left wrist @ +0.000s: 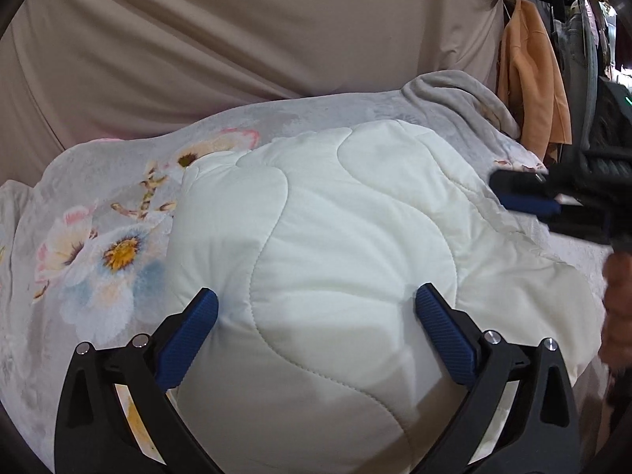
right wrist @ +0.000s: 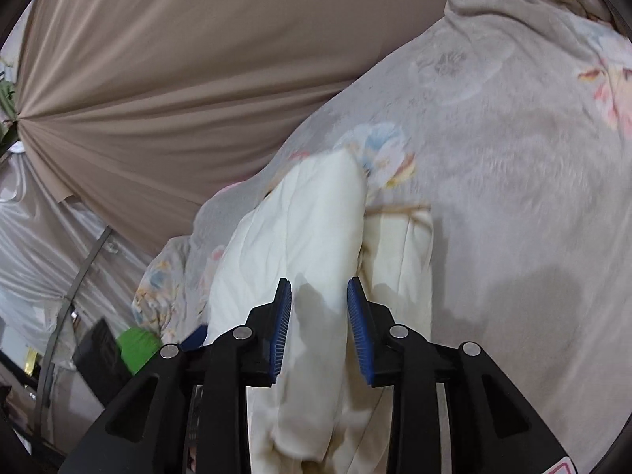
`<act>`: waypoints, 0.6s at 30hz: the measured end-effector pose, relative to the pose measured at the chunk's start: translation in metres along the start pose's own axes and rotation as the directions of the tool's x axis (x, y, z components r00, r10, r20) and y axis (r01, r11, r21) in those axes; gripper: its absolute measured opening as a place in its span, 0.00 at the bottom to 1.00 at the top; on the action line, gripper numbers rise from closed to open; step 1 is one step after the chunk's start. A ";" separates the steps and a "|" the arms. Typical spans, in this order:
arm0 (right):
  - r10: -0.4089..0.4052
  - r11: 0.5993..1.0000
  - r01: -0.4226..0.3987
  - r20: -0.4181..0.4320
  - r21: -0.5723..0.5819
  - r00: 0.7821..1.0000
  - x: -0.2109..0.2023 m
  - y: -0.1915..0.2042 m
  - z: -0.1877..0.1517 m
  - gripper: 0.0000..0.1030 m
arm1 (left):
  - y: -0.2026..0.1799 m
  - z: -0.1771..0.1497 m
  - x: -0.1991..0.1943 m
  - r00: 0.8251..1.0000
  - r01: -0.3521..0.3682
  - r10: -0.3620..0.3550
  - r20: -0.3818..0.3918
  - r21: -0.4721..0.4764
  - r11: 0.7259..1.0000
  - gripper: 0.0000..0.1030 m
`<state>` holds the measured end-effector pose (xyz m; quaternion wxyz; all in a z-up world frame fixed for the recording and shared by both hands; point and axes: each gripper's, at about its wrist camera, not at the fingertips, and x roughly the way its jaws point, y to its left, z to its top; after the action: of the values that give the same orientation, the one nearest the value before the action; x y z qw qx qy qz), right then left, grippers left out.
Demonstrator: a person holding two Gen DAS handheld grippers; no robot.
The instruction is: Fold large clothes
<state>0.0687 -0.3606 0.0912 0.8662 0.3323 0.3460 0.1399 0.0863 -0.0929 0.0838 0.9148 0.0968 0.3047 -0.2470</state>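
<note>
My left hand-held gripper (left wrist: pixel 316 304) stands wide open, its two blue pads spread apart over the white quilted garment (left wrist: pixel 316 245), which bulges up between them; the pads sit at or just above the padded cloth on either side, and I cannot tell whether they press into it. The white quilted garment lies in a rounded heap on the grey floral blanket (left wrist: pixel 98 237), with the blanket showing to its left, behind it and to its right. My right hand-held gripper (right wrist: pixel 319 316) is partly open, the pads a narrow gap apart, and a raised fold of the same white quilted garment (right wrist: pixel 308 229) runs straight between them and away ahead; whether the pads actually pinch it I cannot tell. In the left wrist view that right hand-held gripper (left wrist: pixel 525 197) shows at the right edge of the garment, low over the cloth. Behind the blanket hangs a beige curtain (left wrist: pixel 237 39), and an orange cloth (left wrist: pixel 529 91) hangs at the far right.
</note>
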 end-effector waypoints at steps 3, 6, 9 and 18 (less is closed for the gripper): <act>-0.030 1.000 0.030 -0.023 -0.006 0.999 0.020 -0.002 0.024 0.29 | -0.002 -0.001 0.001 1.000 -0.007 0.007 0.002 0.005 1.000 0.95; -0.049 0.999 0.048 -0.043 -0.025 0.998 0.043 -0.002 0.035 0.22 | -0.003 -0.001 0.004 1.000 -0.011 0.011 0.003 0.004 1.000 0.95; -0.117 0.991 0.113 -0.058 -0.072 0.991 0.063 -0.010 0.030 0.09 | -0.001 -0.001 0.007 1.000 -0.002 0.002 0.001 -0.005 1.000 0.95; -0.137 0.991 0.136 -0.076 -0.018 0.988 0.070 -0.037 0.014 0.13 | -0.008 -0.002 0.019 1.000 -0.024 0.024 -0.015 0.004 1.000 0.96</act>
<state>0.1293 -0.3619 0.0381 0.8619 0.2964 0.4003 0.0952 0.0936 -0.1066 0.0703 0.9152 0.1041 0.3097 -0.2359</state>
